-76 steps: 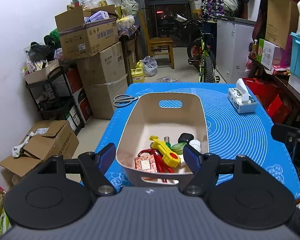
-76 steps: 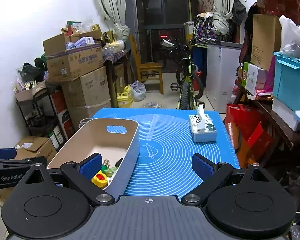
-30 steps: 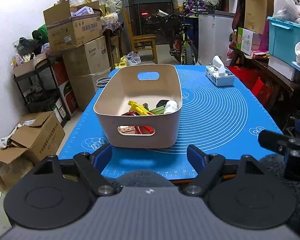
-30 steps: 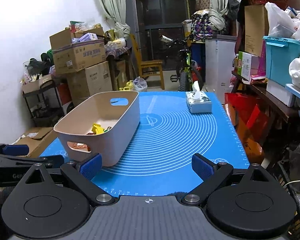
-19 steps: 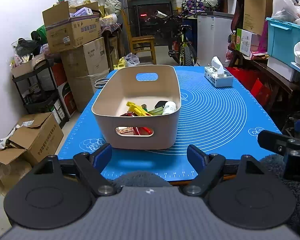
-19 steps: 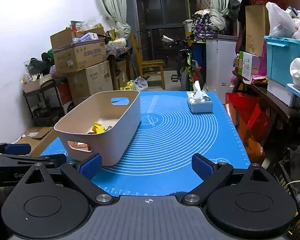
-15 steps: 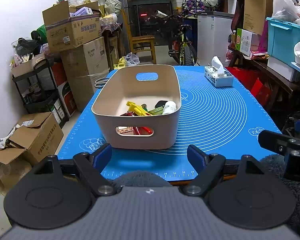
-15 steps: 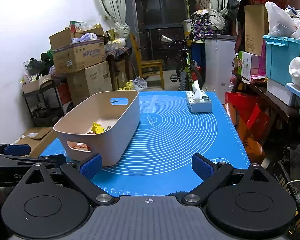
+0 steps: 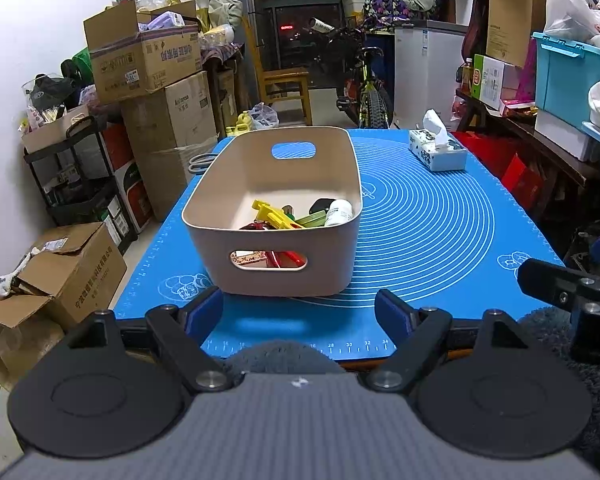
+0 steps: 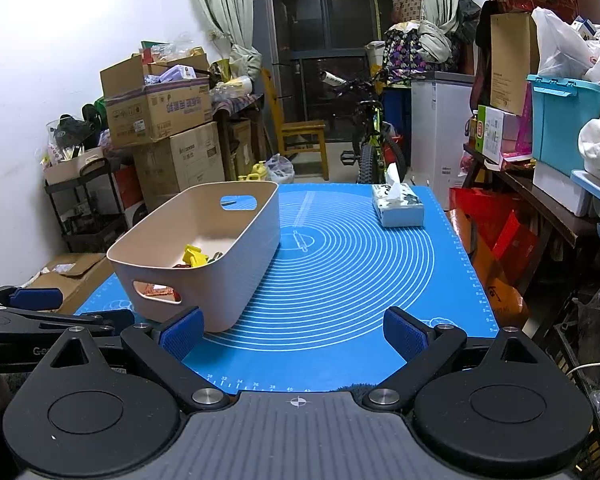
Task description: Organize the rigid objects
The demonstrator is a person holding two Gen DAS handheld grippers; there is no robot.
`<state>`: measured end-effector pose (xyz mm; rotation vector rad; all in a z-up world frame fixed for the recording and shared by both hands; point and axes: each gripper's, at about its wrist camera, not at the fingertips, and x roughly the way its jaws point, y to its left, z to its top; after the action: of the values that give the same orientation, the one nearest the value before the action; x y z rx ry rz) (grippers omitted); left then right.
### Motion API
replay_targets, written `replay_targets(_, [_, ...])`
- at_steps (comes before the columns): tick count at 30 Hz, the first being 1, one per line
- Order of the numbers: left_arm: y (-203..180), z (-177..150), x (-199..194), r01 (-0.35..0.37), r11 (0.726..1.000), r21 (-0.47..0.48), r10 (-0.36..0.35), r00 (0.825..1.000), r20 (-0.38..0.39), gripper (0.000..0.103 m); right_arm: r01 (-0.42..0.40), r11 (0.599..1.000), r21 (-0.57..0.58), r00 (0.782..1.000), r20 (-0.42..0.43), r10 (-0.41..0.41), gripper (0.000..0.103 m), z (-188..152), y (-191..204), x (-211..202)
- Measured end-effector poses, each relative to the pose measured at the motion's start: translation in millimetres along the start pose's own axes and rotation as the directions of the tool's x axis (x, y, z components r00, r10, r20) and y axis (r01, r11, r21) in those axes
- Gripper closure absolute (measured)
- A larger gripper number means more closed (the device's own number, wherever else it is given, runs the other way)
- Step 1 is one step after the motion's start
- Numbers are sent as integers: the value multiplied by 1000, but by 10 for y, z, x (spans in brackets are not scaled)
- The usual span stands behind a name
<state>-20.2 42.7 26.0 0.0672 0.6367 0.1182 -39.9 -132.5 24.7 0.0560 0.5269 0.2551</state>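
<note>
A beige plastic bin with handle cut-outs stands on the blue mat, left of the middle. Inside lie a yellow toy, red pieces, a green stick, a small white bottle and a black item. My left gripper hangs open at the mat's near edge, just short of the bin, nothing between its blue pads. My right gripper is open too, empty, over the near edge to the right of the bin.
A tissue box sits at the mat's far right. Scissors lie at the far left edge behind the bin. Stacked cartons, a black shelf, a bicycle and cluttered shelves surround the table.
Since 2.5 s ago both grippers have pulled back from the bin to the mat's near edge. Over the last second nothing has moved.
</note>
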Motion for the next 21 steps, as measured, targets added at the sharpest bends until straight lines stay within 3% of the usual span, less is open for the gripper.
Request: replay_targets(21, [18,2,0,1,1000,-3,-1,1000,-1,20,3,1000,-3,1000,-1,-3,7,1,-27,7])
